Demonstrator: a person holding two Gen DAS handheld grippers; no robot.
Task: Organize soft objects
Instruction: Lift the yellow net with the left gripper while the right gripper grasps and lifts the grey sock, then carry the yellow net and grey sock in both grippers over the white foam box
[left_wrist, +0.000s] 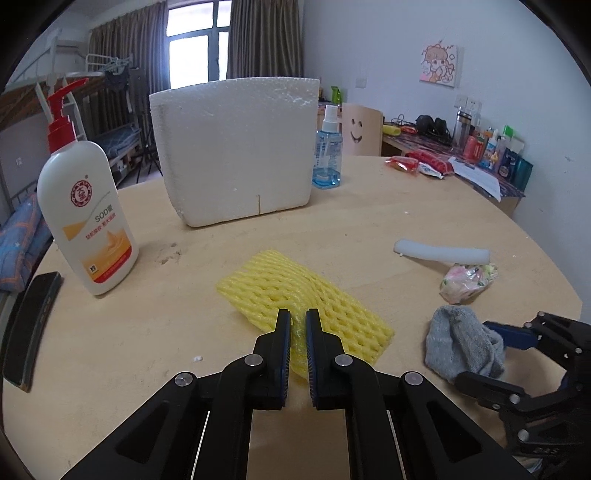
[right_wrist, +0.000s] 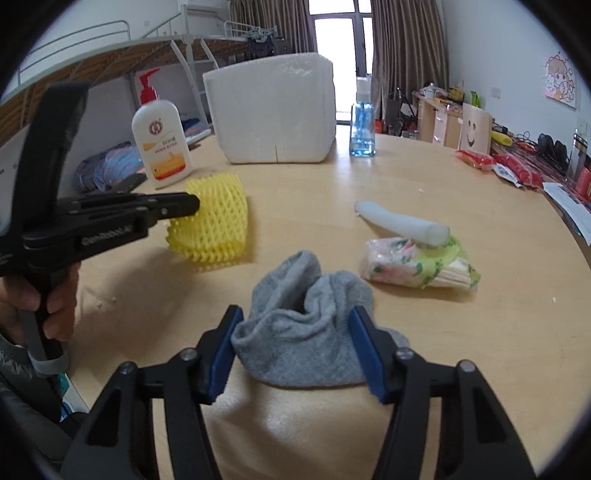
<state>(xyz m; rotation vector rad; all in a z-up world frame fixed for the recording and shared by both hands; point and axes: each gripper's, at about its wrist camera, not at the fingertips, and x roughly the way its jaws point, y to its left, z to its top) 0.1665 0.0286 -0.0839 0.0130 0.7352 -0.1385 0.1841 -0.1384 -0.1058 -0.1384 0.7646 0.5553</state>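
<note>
My left gripper (left_wrist: 298, 322) is shut on the near corner of a yellow foam net sleeve (left_wrist: 295, 295), which lies on the round wooden table (left_wrist: 184, 332); the sleeve also shows in the right wrist view (right_wrist: 218, 225). My right gripper (right_wrist: 295, 325) is open, its fingers on either side of a crumpled grey sock (right_wrist: 306, 332), also visible in the left wrist view (left_wrist: 461, 343). A white foam tube (right_wrist: 402, 221) rests on a floral tissue pack (right_wrist: 417, 266). A white styrofoam box (left_wrist: 236, 147) stands at the back.
A white lotion pump bottle (left_wrist: 86, 214) stands at the left, a black phone (left_wrist: 31, 325) at the table's left edge. A blue spray bottle (left_wrist: 327, 155) stands beside the box. Red snack packets (left_wrist: 421, 164) lie at the far right.
</note>
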